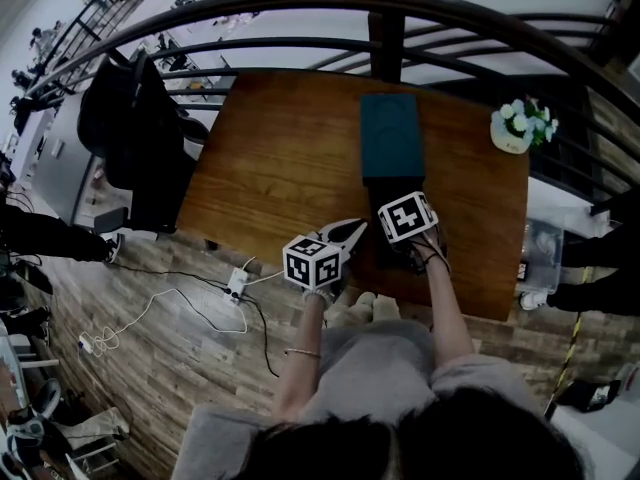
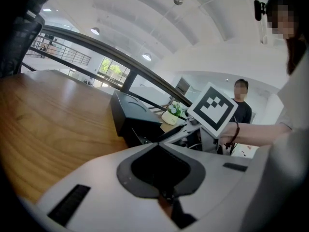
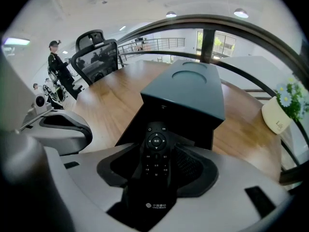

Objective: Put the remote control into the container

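In the head view we could hardly see the remote control: the marker cube and the dark near end of the container hid it, and the right gripper's jaws were lost in that same darkness. The container's inside was too dark to read in any view, and we could not tell whether the remote's far tip had crossed into its opening or stopped just short. The right gripper view settled the rest: the right gripper had its jaws partly closed onto the sides of the remote, which it held above the near edge of the wooden table, pointing at the container's near end. The remote was slim and black, buttons up, with a round navigation pad toward its far end, rows of small keys below and a small white logo near its rear. The left gripper sat just beside the right one, its jaws brought together with nothing between them. A pot of white flowers stood at the table's far right corner.
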### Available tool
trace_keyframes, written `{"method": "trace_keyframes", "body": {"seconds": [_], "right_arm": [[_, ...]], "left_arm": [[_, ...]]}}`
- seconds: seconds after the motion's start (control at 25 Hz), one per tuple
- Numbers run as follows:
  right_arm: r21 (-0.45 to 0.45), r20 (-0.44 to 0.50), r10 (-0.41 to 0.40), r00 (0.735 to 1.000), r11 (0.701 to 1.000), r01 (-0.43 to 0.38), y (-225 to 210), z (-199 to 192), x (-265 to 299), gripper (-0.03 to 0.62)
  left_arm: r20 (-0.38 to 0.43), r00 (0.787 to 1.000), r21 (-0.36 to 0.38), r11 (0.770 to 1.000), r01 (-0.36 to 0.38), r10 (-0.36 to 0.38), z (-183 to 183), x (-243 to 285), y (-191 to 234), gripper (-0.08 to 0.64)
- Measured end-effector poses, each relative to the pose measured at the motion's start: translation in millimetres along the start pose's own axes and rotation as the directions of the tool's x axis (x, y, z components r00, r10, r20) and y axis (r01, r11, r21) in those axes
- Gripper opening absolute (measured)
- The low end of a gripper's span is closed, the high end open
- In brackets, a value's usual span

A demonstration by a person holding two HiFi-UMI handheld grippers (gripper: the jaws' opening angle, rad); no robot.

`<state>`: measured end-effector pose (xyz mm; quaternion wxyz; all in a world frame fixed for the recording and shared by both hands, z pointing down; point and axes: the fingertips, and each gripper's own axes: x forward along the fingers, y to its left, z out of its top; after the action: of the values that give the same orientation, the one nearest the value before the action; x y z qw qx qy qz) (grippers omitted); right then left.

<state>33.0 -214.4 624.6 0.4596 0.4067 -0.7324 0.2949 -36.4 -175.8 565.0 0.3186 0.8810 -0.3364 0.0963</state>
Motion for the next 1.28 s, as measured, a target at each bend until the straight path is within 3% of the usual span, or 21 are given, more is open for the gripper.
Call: {"method": "trace_keyframes", "body": {"seconds": [0.16,0.28,0.36,0.52,0.72,0.88,1.28], "right_arm": [[0.015,0.018,0.003,1.0,1.0,-0.004,-2.2,-7.2,-12.1,0.21],[0.014,0.148,0.071,0.986,0.997,-0.073,7.8,5.3,-24.2,0.209],[0.02,0.246,0.113,0.963,0.992,-0.122,13.2,15.1,-34.5,0.209],[0.05,0.344,0.174,0.923,0.978,-0.203,20.8,16.1,-56.6,0.194],[0.055,0.456,0.199,0.868,0.967,-0.25,24.7,20.6,-86.0,0.103],[0.05,0.527,0.215,0.822,0.958,-0.283,27.4,25.0,-107.9,0.063],[-0.02,0.652,0.267,0.709,0.942,-0.336,39.2,29.5,-157.5,0.038]], "left_arm": [[0.003,1.0,0.009,1.0,0.002,-0.002,1.8,0.6,-4.1,0.003],[0.012,1.0,0.025,1.0,0.011,-0.011,4.6,-0.2,-10.3,0.003],[0.02,1.0,0.039,0.999,0.02,-0.021,7.0,-1.4,-14.6,0.005],[0.04,0.997,0.077,0.995,0.056,-0.059,15.1,-4.3,-30.1,0.003],[0.062,0.991,0.14,0.984,0.106,-0.116,27.9,-7.7,-53.0,0.003],[0.088,0.985,0.181,0.975,0.128,-0.146,40.5,-12.1,-66.8,0.003],[0.144,0.969,0.254,0.954,0.16,-0.201,62.8,-30.6,-96.7,0.003]]}}
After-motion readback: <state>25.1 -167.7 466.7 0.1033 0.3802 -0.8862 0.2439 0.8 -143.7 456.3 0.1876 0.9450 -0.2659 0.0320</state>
